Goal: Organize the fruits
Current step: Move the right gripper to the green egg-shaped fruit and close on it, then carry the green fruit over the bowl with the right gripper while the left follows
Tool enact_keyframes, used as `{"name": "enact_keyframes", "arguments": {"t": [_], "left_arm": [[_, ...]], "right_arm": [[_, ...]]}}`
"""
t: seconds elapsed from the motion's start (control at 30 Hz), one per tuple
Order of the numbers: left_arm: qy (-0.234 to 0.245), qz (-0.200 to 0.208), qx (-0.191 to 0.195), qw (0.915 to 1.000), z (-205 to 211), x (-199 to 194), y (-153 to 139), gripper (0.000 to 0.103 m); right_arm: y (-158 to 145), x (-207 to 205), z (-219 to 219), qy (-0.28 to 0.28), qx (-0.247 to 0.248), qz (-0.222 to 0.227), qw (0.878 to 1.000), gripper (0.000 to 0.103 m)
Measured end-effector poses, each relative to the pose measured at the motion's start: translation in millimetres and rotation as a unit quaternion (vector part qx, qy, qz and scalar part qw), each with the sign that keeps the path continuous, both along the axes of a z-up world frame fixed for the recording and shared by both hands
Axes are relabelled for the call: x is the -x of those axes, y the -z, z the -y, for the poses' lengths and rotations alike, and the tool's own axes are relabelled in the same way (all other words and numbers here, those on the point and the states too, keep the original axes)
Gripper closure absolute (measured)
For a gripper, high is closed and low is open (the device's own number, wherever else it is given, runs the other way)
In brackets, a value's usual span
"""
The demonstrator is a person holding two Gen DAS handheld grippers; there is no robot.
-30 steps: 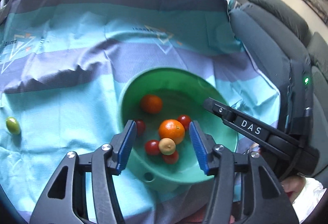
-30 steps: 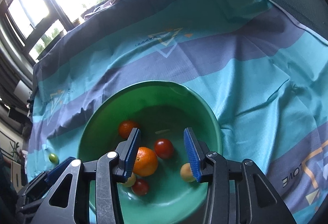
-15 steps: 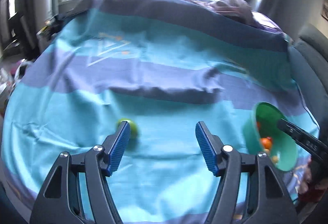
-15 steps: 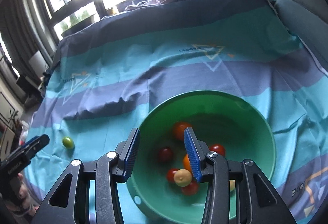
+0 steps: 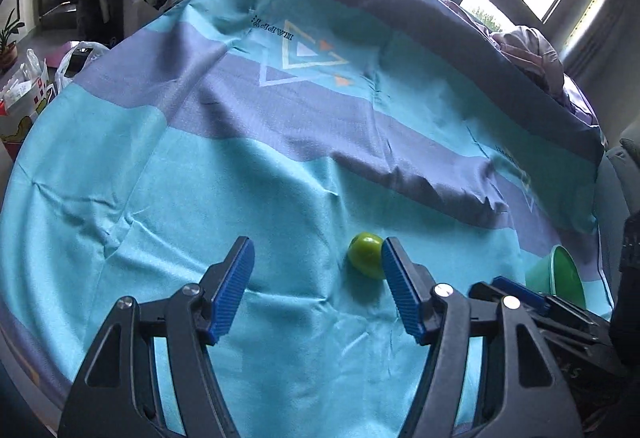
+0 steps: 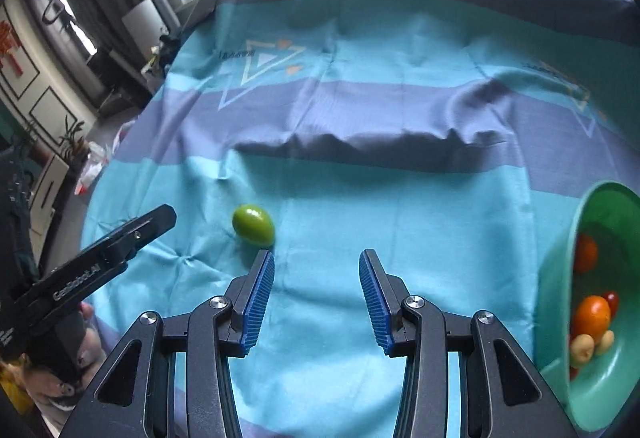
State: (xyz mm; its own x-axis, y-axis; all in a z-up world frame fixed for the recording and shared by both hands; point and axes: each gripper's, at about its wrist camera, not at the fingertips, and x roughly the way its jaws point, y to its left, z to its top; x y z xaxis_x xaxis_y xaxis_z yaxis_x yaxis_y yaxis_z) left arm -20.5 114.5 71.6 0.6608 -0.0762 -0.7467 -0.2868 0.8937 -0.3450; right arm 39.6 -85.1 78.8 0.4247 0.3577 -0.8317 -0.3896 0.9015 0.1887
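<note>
Green fruit [image 5: 365, 255] alone on the striped cloth [image 5: 240, 173], well apart from the green bowl [image 6: 560, 278].

Both claws stand apart and empty; the left claw [image 5: 316, 288] has the fruit just beside its right finger, off-centre, while the right claw [image 6: 316, 296] hovers near. Closing now would likely nudge the egg-shaped fruit and roll it away. In the right view its long axis slants toward the claw.

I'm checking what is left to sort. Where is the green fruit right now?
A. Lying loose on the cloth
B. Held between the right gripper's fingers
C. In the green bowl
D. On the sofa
A: the green fruit lies on the cloth, outside the bowl, with no fingers closed on it.
</note>
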Motion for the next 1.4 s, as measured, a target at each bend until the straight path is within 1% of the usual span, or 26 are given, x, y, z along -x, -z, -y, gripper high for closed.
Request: {"name": "enact_keyframes", "arguments": {"t": [0.1,0.17,0.23,0.33,0.4,0.47,0.53,0.57,0.63,0.73,0.87,0.93,1.03,1.1,1.17,1.3,1.4], "left_arm": [[-0.007,0.002,0.007,0.9999,-7.0,2.4,-0.3,0.037],[-0.012,0.002,0.014,0.9998,-12.8,3.6,-0.3,0.037],[-0.017,0.002,0.021,0.9996,-17.8,4.7,-0.1,0.037],[-0.018,0.002,0.030,0.9994,-21.7,5.3,-0.3,0.037],[-0.020,0.003,0.030,0.9993,-23.2,6.0,-1.6,0.037],[-0.021,0.006,0.028,0.9994,-23.0,6.5,-2.6,0.037],[-0.021,0.008,0.023,0.9995,-20.0,6.9,-3.4,0.037],[-0.017,0.008,0.021,0.9996,-18.2,6.3,-3.4,0.038],[-0.007,0.010,0.017,0.9998,-13.3,5.4,-3.7,0.038],[0.004,0.011,0.013,0.9999,-4.8,4.2,-3.6,0.038],[0.027,0.006,0.003,0.9996,15.1,0.9,0.3,0.038],[0.042,0.003,-0.003,0.9991,26.5,-1.3,1.8,0.038],[0.071,-0.003,-0.003,0.9975,44.0,-4.4,6.1,0.038],[0.084,-0.007,-0.005,0.9964,52.5,-6.0,8.8,0.038],[0.091,-0.011,-0.010,0.9957,59.4,-6.9,11.7,0.038],[0.100,-0.011,-0.018,0.9948,68.4,-5.4,13.1,0.041],[0.111,-0.007,-0.011,0.9937,73.2,-3.8,11.8,0.041]], "right_arm": [[15.4,-13.6,-31.4,-0.021,0.008,-0.028,0.999,0.058],[20.9,-20.8,-44.6,-0.028,0.009,-0.044,0.999,0.058],[24.2,-28.3,-59.5,-0.046,0.008,-0.049,0.998,0.058],[31.5,-34.8,-79.7,-0.060,0.040,-0.048,0.996,0.058],[37.1,-39.7,-88.2,-0.066,0.054,-0.046,0.995,0.058],[42.2,-43.0,-91.7,-0.074,0.056,-0.051,0.994,0.058],[51.8,-46.0,-92.7,-0.080,0.048,-0.071,0.993,0.059],[55.4,-48.1,-93.0,-0.078,0.048,-0.078,0.993,0.062],[56.4,-46.2,-84.7,-0.071,0.036,-0.071,0.994,0.063],[49.2,-37.4,-64.1,-0.054,0.025,-0.058,0.997,0.063],[42.7,-19.8,-23.5,-0.043,-0.004,-0.087,0.995,0.063],[43.1,-7.4,-0.9,-0.031,-0.009,-0.098,0.995,0.063],[49.4,3.4,21.6,-0.009,-0.007,-0.119,0.993,0.063],[53.7,8.4,31.5,0.003,-0.001,-0.121,0.993,0.063],[57.7,10.3,37.5,0.010,0.015,-0.115,0.993,0.063],[56.8,6.3,49.5,0.017,-0.017,-0.119,0.993,0.063],[49.5,6.6,54.8,0.015,-0.029,-0.109,0.993,0.063]]}}
